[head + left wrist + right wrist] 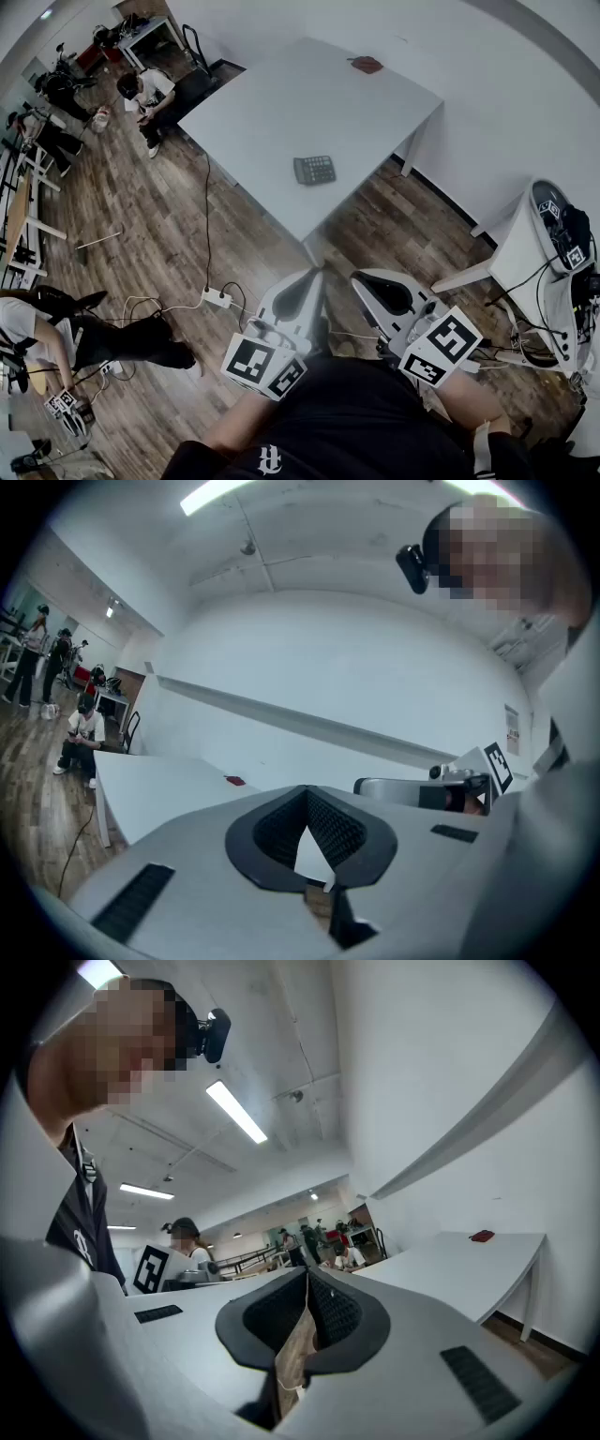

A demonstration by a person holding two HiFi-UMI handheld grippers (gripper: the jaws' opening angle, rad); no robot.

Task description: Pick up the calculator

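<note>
The dark grey calculator [314,170] lies flat near the front edge of a white table [281,103]; neither gripper view shows it. My left gripper [316,276] and right gripper [358,277] are held side by side close to my body, well short of the table and above the wooden floor. Both point level toward the table. The left gripper [307,794] has its tips together with nothing between them. The right gripper [307,1277] is likewise shut and empty.
A small dark red object [366,64] lies at the table's far end. A cable runs across the floor to a power strip [217,298]. People sit at back left [145,94] and crouch at lower left [56,337]. A white stand with gear [553,253] is at right.
</note>
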